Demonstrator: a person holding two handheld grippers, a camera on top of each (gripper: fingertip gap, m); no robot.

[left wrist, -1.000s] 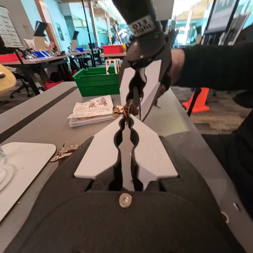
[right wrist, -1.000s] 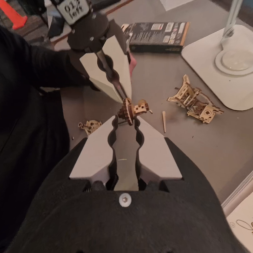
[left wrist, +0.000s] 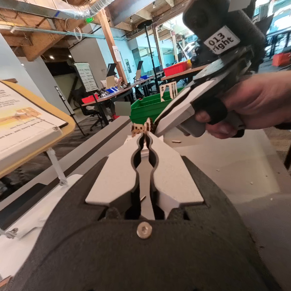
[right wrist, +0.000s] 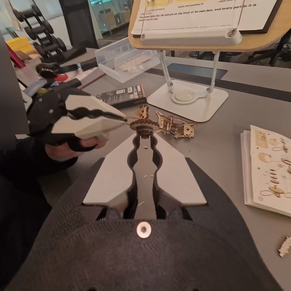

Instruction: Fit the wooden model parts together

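A small wooden gear assembly (left wrist: 142,126) hangs between my two grippers above the grey table (left wrist: 220,165). My left gripper (left wrist: 145,134) is shut on a thin, pale wooden part at its lower edge. My right gripper (left wrist: 155,126) reaches in from the right, and its tips meet the toothed side. In the right wrist view the gear assembly (right wrist: 144,124) lies flat, with a pale slotted block standing on top. My right gripper (right wrist: 144,136) is shut on its dark hub. My left gripper (right wrist: 125,120) comes in from the left and pinches a thin pale piece at the rim.
A partly built wooden model (right wrist: 174,126) lies just beyond the gear. A white document stand (right wrist: 189,100), a black box (right wrist: 122,96) and a clear plastic bin (right wrist: 126,59) stand behind it. An instruction booklet (right wrist: 267,170) lies at the right. A green bin (left wrist: 149,107) is at the far edge. Both grippers' tips are close together, under 4 cm apart.
Both grippers have lifted and turned together with the gear assembly still held between them. The right gripper now comes in from the side instead of from above. The gear now lies flat in the right view.
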